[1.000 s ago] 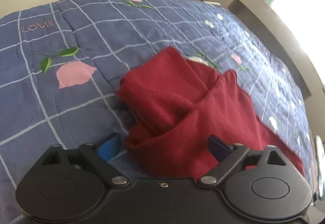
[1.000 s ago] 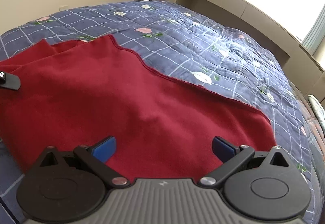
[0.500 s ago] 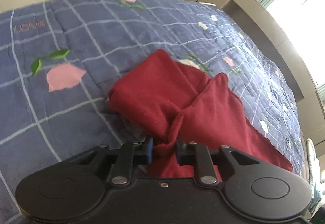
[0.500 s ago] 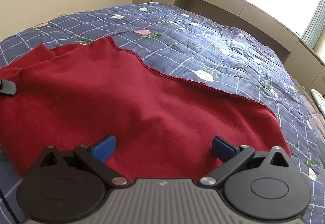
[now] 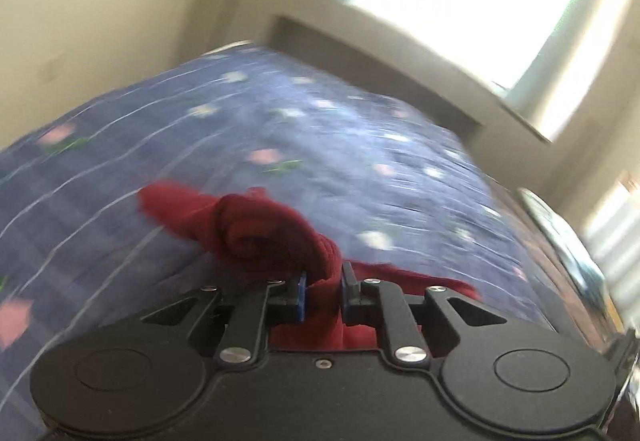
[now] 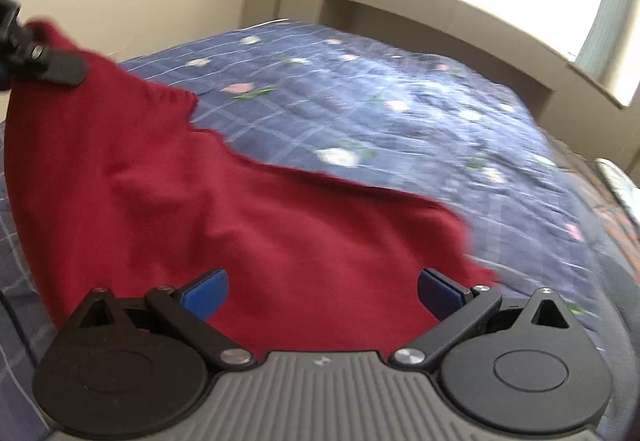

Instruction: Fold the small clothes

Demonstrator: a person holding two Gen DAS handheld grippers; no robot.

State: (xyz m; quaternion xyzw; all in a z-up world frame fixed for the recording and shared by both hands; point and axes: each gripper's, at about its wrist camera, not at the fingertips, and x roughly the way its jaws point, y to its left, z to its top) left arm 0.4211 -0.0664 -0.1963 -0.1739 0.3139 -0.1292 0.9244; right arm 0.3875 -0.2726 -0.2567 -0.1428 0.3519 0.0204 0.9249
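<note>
Left gripper (image 5: 322, 291) closing on red garment (image 6: 248, 217) over quilt (image 6: 400, 113); right gripper (image 6: 322, 291) fingers wide, empty.

Black left tool (image 5: 322, 295), blue pads (silver screws); right tool (image 6: 322, 291) grey-ribbed
</note>
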